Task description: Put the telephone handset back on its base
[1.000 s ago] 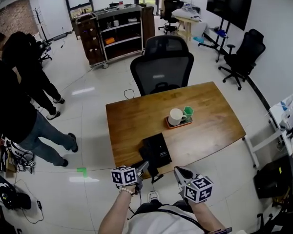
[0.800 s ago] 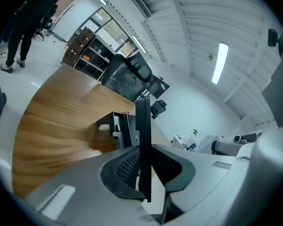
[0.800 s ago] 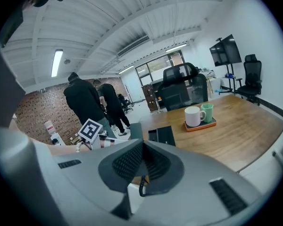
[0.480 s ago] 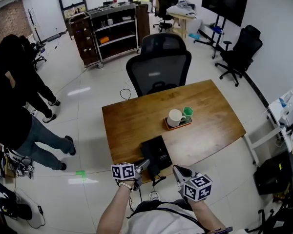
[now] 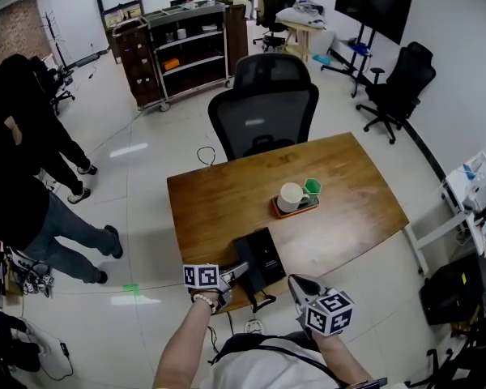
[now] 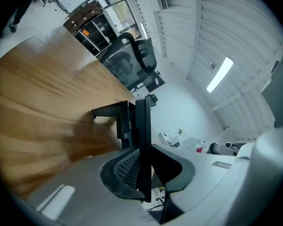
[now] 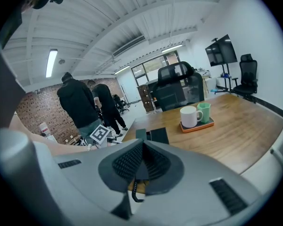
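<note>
The left gripper (image 5: 233,274) is clamped on the one telephone handset (image 6: 142,126). The handset stands on edge between its jaws, and its long axis runs straight out ahead of them, pointing away from the gripper over the table (image 5: 219,209). The single black base (image 5: 261,254) lies just ahead and to the right of this gripper, by the table's near edge. I cannot tell whether the handset's far end touches it. One coiled cord (image 5: 263,301) hangs below the edge, between the two grippers.

The right gripper (image 5: 298,284) has its jaws together with nothing between them. It hovers off the table's near edge, with the base ahead and to its left.

Compared with a second ago, the left gripper sits further forward, now almost alongside the base rather than behind it. The right gripper is in nearly the same place, and its jaws are together as before.

Beyond the base, ahead of the right gripper, one white mug (image 5: 292,194) and one green cup (image 5: 312,187) stand side by side on one orange tray (image 5: 298,207). One black office chair (image 5: 263,116) stands behind the table's far edge. Two people in dark clothes (image 5: 16,160) stand well off to the left gripper's left.
</note>
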### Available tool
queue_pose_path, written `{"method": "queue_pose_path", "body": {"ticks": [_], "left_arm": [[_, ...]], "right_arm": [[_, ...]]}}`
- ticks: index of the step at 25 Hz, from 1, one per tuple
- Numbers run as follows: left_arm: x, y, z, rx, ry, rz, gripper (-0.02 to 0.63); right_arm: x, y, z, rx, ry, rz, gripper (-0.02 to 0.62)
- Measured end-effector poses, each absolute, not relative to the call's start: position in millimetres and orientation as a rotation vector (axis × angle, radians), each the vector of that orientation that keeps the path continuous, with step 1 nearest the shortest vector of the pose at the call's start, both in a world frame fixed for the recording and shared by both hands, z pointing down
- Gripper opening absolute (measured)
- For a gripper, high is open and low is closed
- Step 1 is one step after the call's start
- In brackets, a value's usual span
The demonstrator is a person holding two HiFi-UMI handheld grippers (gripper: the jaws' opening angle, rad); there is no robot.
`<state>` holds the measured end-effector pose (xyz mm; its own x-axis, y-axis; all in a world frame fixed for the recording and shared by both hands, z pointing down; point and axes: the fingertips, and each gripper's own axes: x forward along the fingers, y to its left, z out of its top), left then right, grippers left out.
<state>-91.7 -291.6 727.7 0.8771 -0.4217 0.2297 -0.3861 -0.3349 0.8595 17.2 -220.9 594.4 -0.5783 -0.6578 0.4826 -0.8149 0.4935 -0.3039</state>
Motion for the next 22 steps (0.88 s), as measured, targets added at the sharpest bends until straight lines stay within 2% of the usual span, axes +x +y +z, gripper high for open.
{"method": "queue_pose_path", "body": {"ticks": [22], "left_arm": [[-90, -301, 752, 1.911, -0.613, -0.082, 0.088]], "right_arm": [[28, -230, 605, 1.257, -2.416, 0.789, 0.002]]}}
